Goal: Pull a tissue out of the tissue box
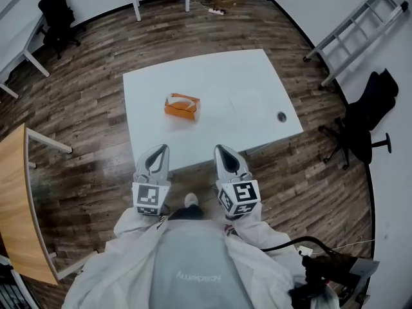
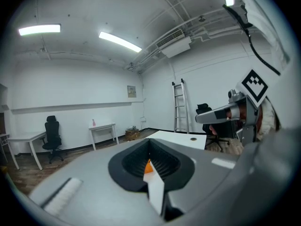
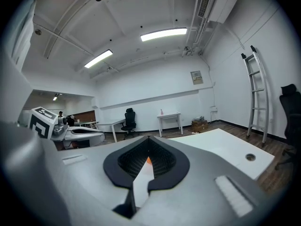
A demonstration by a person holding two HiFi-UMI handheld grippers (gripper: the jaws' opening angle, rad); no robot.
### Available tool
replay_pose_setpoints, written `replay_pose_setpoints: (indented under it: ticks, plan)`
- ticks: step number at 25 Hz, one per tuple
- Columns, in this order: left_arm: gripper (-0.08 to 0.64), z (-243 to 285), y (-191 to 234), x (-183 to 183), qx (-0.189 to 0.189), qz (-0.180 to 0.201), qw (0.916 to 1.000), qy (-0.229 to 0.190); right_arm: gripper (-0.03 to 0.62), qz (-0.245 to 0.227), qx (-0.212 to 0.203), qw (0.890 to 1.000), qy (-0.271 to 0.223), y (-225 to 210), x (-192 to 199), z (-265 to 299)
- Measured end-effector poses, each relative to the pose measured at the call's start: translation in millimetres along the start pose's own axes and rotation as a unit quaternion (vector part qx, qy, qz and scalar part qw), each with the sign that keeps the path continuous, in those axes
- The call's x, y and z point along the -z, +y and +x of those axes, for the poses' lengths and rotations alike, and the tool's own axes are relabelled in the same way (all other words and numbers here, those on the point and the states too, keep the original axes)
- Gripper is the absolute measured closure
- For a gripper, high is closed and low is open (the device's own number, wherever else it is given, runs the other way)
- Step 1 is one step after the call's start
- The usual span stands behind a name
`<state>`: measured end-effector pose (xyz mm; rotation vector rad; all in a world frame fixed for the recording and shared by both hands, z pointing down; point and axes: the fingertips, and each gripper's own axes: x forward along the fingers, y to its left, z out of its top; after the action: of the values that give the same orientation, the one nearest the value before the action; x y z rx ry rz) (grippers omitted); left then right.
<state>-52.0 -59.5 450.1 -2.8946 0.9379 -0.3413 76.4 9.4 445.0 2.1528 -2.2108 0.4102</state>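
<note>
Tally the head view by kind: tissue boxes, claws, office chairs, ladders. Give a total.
Tissue box: 1
Claws: 2, left claw and right claw
Office chairs: 2, far left and right
Ladder: 1
Total: 6

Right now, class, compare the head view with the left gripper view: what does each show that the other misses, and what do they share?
Only the head view: the person's grey top and the wooden desk. Only the left gripper view: ceiling lights, an air-conditioning unit and a wall sign. Both: the white table, the ladder, the right gripper and the orange tissue box, just a sliver past the left gripper's shut jaws there.
</note>
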Motion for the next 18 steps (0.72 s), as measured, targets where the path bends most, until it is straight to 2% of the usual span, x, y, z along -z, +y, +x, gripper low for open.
replay_pose_setpoints:
  ticks: [10, 18]
  plan:
    - [0.561, 13.4, 30.1, 2.8, -0.016, -0.005, 0.9999, -0.004, 0.592, -0.012, -0.016, 1.000, 0.001, 4.9, -10.7, 36.5]
    - [0.561, 16.2, 38.4, 10.8, -0.027, -0.025, 0.9993, -0.005, 0.592, -0.029, -0.027, 0.999, 0.009, 9.5, -15.0, 49.4]
